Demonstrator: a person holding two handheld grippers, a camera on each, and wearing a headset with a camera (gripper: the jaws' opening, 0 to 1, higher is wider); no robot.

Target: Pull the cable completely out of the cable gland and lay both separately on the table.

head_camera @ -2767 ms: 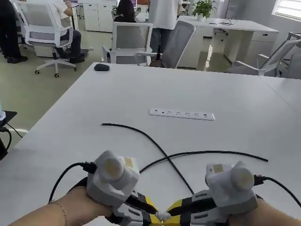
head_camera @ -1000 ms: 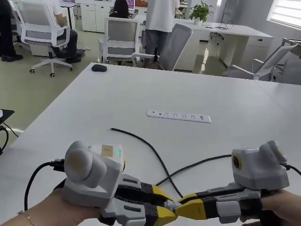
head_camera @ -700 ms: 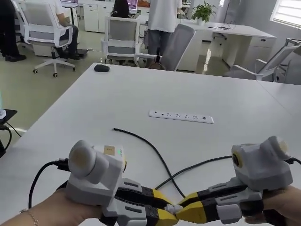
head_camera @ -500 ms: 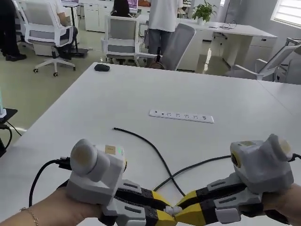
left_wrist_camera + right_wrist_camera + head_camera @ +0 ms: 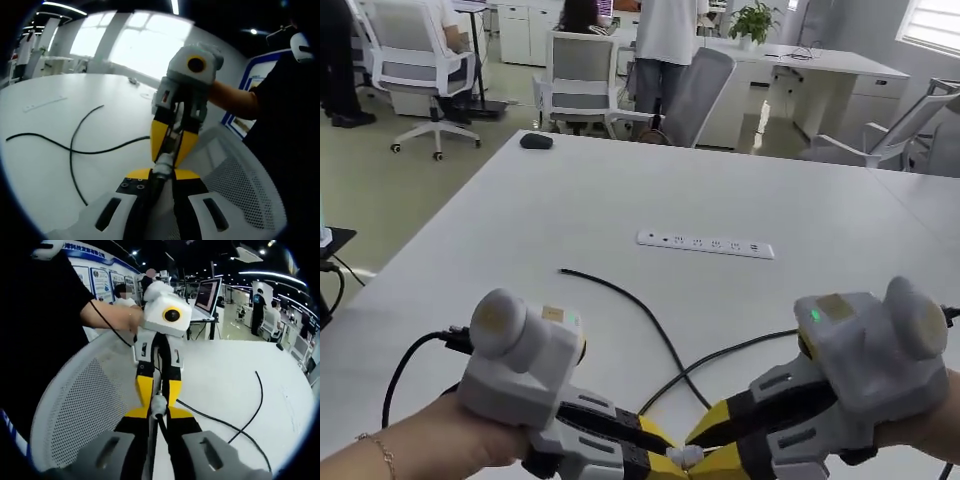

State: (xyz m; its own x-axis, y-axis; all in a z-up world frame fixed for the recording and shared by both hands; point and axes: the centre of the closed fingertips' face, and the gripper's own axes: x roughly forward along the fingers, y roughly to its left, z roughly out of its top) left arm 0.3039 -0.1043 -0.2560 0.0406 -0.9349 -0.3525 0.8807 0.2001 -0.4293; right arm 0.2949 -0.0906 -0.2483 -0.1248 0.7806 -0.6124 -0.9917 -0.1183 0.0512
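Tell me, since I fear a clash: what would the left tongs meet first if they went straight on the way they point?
The left tongs have the white cable gland at their very tips; just behind it, the right tongs point back at them, nearly tip to tip.

**Open-plan office.** A large white table (image 5: 620, 190) carries a power strip (image 5: 705, 243) and a computer mouse (image 5: 535, 141). Beyond it stand wheeled swivel chairs (image 5: 415, 65), rows of white desks (image 5: 820, 60) with drawer units, a potted plant (image 5: 757, 17) and a window blind (image 5: 932, 18). A standing person (image 5: 665, 30) and seated people occupy the far desks. The right gripper view shows a monitor (image 5: 207, 292) on a desk, printed wall panels (image 5: 107, 277) and ceiling strip lights (image 5: 265, 274).
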